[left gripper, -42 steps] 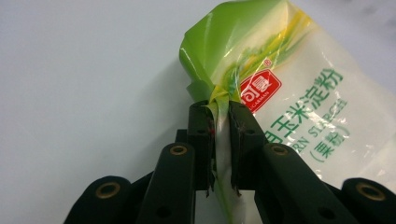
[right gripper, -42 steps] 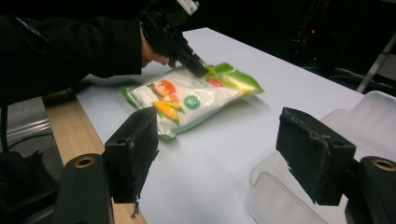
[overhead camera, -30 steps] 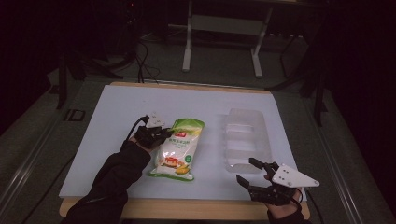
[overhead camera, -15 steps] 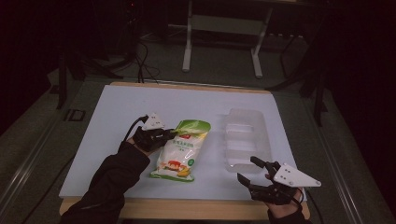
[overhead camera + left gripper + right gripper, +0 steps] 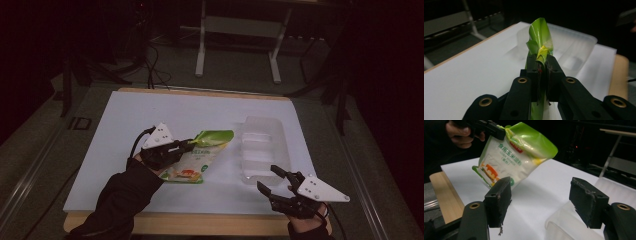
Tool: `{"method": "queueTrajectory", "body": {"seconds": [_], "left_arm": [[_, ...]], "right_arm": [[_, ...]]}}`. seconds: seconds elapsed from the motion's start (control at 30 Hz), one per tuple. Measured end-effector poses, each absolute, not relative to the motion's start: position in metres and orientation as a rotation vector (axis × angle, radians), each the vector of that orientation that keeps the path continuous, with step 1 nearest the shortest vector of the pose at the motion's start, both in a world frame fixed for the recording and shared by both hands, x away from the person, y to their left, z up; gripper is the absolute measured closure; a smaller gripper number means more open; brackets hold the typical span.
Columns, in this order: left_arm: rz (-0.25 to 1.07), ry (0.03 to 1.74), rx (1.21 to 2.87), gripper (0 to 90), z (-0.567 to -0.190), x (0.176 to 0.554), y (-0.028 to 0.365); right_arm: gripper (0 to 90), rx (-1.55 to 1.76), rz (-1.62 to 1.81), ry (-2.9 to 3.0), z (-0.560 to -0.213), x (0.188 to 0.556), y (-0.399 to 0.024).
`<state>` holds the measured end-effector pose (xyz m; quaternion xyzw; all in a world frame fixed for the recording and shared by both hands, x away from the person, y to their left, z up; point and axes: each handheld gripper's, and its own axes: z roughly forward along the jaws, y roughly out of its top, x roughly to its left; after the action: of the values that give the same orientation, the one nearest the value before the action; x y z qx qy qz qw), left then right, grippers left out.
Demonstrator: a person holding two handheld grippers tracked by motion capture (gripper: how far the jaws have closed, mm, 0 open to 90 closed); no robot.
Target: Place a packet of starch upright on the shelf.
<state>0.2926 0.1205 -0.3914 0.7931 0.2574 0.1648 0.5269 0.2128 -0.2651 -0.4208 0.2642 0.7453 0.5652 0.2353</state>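
A green-and-white food pouch [image 5: 196,161] is tilted up off the white tabletop [image 5: 150,112], its lower end still near the surface. My left gripper [image 5: 189,145] is shut on the pouch's green top edge; in the left gripper view the pads [image 5: 534,65] pinch the crumpled green film [image 5: 539,30]. The right gripper view has the pouch [image 5: 516,160] hanging from that left gripper [image 5: 491,130]. My right gripper [image 5: 272,179] hovers near the front right edge, open; its jaws have just been closing a little with nothing between its pads [image 5: 499,195].
A clear plastic tray [image 5: 261,150] lies right of the pouch, just beyond my right gripper, and appears behind the pouch [image 5: 574,47] and low in the right gripper view [image 5: 564,225]. The wooden table edge [image 5: 200,222] runs along the front. A metal stand [image 5: 237,30] is behind the table.
My left gripper has risen and shifted right, lifting the pouch's top end off the table so it now tilts. The right hand has stayed in place.
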Motion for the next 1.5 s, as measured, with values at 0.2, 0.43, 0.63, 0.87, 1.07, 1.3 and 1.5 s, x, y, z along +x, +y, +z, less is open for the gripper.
{"method": "queueTrajectory", "body": {"seconds": [0.2,0.43,0.63,0.87,1.07,1.3,1.5], "left_arm": [[0.365,0.572,1.851,84.7,-0.383,0.287,0.12],[0.348,0.534,1.8,84.7,-0.371,0.28,0.11],[0.339,0.483,1.749,84.7,-0.357,0.273,0.096],[0.321,0.44,1.73,84.7,-0.351,0.268,0.081],[0.305,0.409,1.699,84.7,-0.345,0.263,0.073],[0.271,0.413,1.677,84.7,-0.348,0.265,0.07],[0.261,0.394,1.684,84.6,-0.345,0.263,0.068]], "right_arm": [[32.8,0.724,1.57,2.055,-0.417,0.215,-0.262],[22.8,0.732,1.559,2.056,-0.404,0.228,-0.252],[18.2,0.741,1.602,2.056,-0.391,0.251,-0.234],[20.0,0.757,1.632,2.092,-0.389,0.271,-0.222],[32.9,0.724,1.674,2.185,-0.393,0.277,-0.216],[55.6,0.688,1.661,2.213,-0.39,0.276,-0.22],[72.5,0.656,1.716,2.229,-0.386,0.28,-0.222]]}}
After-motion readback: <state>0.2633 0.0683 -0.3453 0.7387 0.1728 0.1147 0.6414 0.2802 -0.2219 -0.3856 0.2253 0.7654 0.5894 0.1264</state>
